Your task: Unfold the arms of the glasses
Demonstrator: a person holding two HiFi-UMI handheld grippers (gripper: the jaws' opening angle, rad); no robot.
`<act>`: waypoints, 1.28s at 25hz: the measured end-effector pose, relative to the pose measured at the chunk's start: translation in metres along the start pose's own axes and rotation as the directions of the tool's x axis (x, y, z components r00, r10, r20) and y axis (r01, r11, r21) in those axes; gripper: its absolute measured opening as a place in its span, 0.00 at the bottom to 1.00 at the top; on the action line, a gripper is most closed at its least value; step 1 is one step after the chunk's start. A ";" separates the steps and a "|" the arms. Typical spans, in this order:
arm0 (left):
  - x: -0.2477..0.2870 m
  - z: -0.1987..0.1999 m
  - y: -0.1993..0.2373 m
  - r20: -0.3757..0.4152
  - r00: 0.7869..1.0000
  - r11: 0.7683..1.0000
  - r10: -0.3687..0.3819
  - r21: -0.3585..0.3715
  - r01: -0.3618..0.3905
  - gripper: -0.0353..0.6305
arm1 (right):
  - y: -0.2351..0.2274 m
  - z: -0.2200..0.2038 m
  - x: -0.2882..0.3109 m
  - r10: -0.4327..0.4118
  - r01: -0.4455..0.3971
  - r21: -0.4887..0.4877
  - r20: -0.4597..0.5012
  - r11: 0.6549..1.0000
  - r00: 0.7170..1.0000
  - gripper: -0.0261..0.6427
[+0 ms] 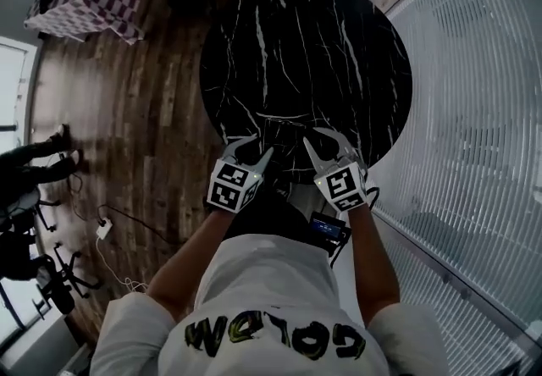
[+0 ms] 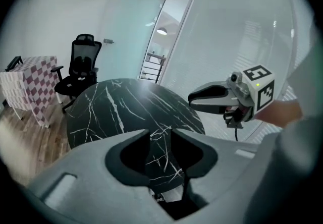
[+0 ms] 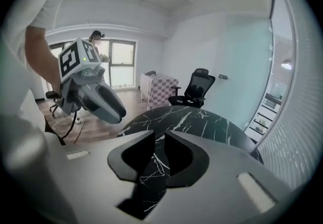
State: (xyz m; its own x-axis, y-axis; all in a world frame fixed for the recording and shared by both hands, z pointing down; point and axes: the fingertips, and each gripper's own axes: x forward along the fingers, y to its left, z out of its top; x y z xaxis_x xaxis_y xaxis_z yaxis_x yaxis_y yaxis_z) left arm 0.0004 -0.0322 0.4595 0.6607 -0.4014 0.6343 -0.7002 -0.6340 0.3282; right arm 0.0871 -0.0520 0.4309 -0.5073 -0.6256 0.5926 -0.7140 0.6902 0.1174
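Gripping status, left gripper [image 1: 251, 150]: jaws apart, empty.
Right gripper [image 1: 326, 143]: jaws apart, empty.
Position: over table [image 1: 339, 44] rim, 7 and 5 o'clock.
Glasses: not discernible in any view.

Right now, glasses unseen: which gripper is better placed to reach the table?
Neither: left gripper and right gripper hover side by side, both open and empty, over the near edge of the table.
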 end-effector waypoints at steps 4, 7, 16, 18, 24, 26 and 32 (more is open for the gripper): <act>-0.031 0.044 -0.021 0.100 0.995 0.999 -0.019 0.048 0.014 0.25 | 0.000 0.039 -0.035 -0.042 0.034 0.085 0.099 0.996 0.994 0.13; -0.057 0.073 -0.040 0.177 0.983 0.995 -0.040 0.092 0.024 0.25 | 0.008 0.066 -0.063 -0.067 0.044 0.135 0.165 0.990 0.984 0.13; -0.123 0.140 -0.098 0.387 0.913 0.981 -0.133 0.182 0.066 0.25 | 0.026 0.142 -0.138 -0.160 0.069 0.264 0.343 0.962 0.926 0.14; -0.134 0.148 -0.110 0.410 0.898 0.976 -0.158 0.205 0.078 0.25 | 0.026 0.154 -0.152 -0.178 0.072 0.283 0.367 0.957 0.913 0.14; -0.163 0.172 -0.133 0.482 0.850 0.962 -0.212 0.257 0.094 0.22 | 0.021 0.186 -0.189 -0.236 0.110 0.300 0.424 0.948 0.874 0.14; -0.168 0.176 -0.142 0.495 0.840 0.959 -0.223 0.267 0.097 0.22 | 0.020 0.197 -0.202 -0.247 0.118 0.293 0.451 0.949 0.858 0.14; -0.180 0.189 -0.169 0.529 0.791 0.932 -0.306 0.334 0.137 0.21 | 0.034 0.225 -0.218 -0.235 0.091 0.283 0.532 0.955 0.814 0.13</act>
State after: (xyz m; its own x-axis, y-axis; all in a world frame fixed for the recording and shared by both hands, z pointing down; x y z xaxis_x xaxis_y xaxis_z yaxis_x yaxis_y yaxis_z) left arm 0.0512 0.0223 0.1579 0.8803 -0.4734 0.0312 -0.4720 -0.8671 0.1591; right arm 0.0646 0.0258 0.1264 -0.5018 -0.8644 0.0307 -0.8642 0.4996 -0.0592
